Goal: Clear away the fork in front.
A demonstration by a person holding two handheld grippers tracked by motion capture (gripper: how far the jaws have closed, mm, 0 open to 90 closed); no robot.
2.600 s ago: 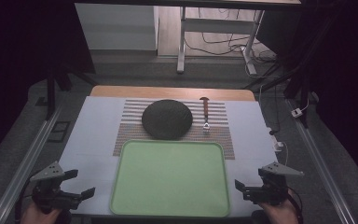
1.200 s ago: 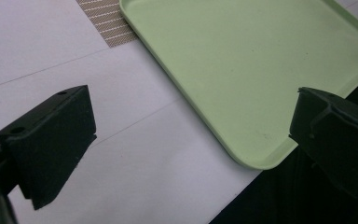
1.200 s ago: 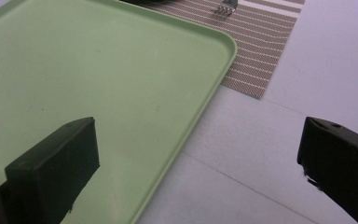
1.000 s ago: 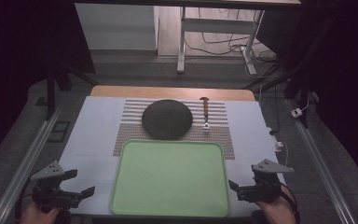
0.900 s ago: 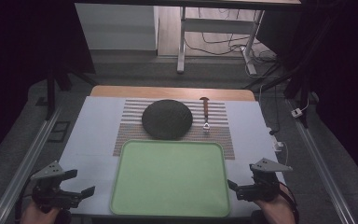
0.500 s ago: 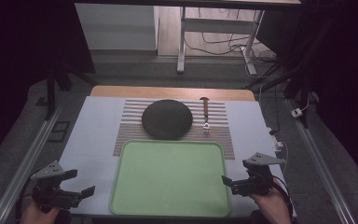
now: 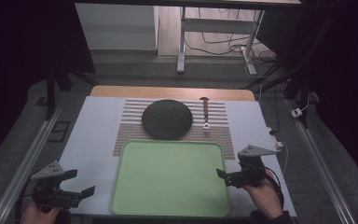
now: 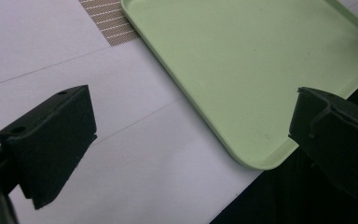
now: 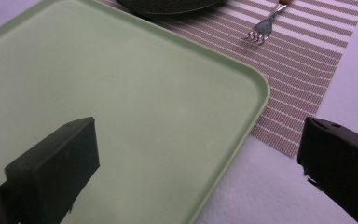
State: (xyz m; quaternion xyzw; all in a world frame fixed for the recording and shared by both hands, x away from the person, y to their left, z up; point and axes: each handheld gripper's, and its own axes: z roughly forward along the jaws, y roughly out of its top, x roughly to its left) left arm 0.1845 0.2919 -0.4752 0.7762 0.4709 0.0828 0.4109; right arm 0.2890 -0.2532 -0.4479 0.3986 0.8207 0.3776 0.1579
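On the counter, covered by a pale sheet, the biggest thing is the green tray, empty and lying square to the person's side. Its far edge overlaps the striped mat beyond it. On that mat sits a dark round plate, with a fork just to its right; the fork's long axis runs away from the person, its prongs pointing back toward the tray.

The right tongs hang at the tray's right edge, jaws spread wide and holding nothing. In the right gripper view, the tray's far right corner lies between the jaws, with the fork ahead and slightly right. The left tongs sit well off the tray's near left corner, also wide open and empty, over bare sheet.

The right hand looks much the nearer to both the tray rim and the fork, so I judge it the likelier to act. The fork lies forward of it, across the mat.
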